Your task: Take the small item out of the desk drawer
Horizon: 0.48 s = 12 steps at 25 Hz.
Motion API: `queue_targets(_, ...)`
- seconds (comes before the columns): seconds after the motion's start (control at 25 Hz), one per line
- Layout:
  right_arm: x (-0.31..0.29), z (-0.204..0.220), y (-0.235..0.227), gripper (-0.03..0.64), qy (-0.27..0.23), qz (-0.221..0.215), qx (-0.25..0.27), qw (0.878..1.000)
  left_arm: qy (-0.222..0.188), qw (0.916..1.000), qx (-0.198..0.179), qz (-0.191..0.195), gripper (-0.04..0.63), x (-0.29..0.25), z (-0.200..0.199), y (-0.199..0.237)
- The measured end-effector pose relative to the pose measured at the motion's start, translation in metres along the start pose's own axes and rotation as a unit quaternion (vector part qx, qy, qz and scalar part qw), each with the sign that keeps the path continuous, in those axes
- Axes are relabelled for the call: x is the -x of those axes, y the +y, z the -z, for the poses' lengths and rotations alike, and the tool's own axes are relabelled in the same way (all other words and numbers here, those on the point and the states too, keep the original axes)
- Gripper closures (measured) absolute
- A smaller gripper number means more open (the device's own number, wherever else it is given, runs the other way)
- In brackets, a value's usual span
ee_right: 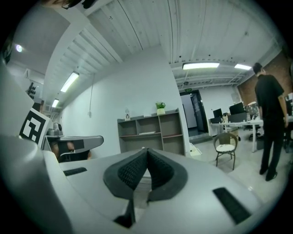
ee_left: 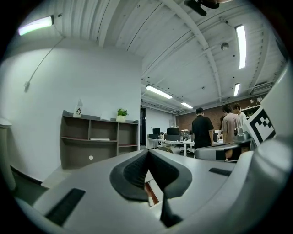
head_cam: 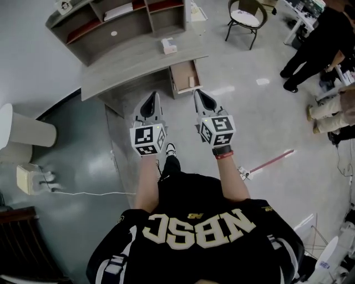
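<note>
The grey desk (head_cam: 127,69) stands ahead of me with its wooden drawer (head_cam: 181,76) pulled open at the right end. A small pale item (head_cam: 192,81) lies inside the drawer near its right side. My left gripper (head_cam: 150,100) hovers over the floor in front of the desk, jaws shut and empty. Just below the open drawer, my right gripper (head_cam: 200,95) is also shut and holds nothing. In the left gripper view the pads (ee_left: 137,170) meet at the tip, and a strip of the drawer (ee_left: 151,193) shows beneath them. The right gripper's pads (ee_right: 133,170) are pressed together.
A shelf unit (head_cam: 119,22) sits on the desk, with a small white box (head_cam: 168,46) on the desktop. A chair (head_cam: 246,16) stands at the back right, and people (head_cam: 319,41) stand at the far right. A white cylinder (head_cam: 25,133) and a cabled box (head_cam: 30,178) are on the left.
</note>
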State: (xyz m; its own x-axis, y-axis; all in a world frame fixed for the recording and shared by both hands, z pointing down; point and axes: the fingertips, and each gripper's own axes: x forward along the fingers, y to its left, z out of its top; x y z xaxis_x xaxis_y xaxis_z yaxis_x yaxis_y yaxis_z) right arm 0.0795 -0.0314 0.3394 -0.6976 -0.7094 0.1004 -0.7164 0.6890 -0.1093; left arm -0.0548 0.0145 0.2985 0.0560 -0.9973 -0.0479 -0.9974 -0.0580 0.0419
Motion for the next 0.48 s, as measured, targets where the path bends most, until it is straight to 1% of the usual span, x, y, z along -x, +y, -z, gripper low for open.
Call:
queue_targets(0.24, -0.088, -0.004, -0.021, 0.612, 0.007, 0.043, -0.002, 0.999, 0.0, 0.9988, 0.0, 0.049, 0.583, -0.089, 0.006, 0.05)
queue_targets(0.36, -0.12, 0.006, -0.025, 0.612, 0.02, 0.063, -0.006, 0.998, 0.01, 0.997, 0.006, 0.076, 0.583, -0.115, 0.02, 0.067)
queue_targets(0.48, -0.144, 0.023, -0.027, 0.611, 0.044, 0.081, -0.006, 0.996, 0.025, 0.9942, 0.011, 0.104, 0.583, -0.138, 0.04, 0.08)
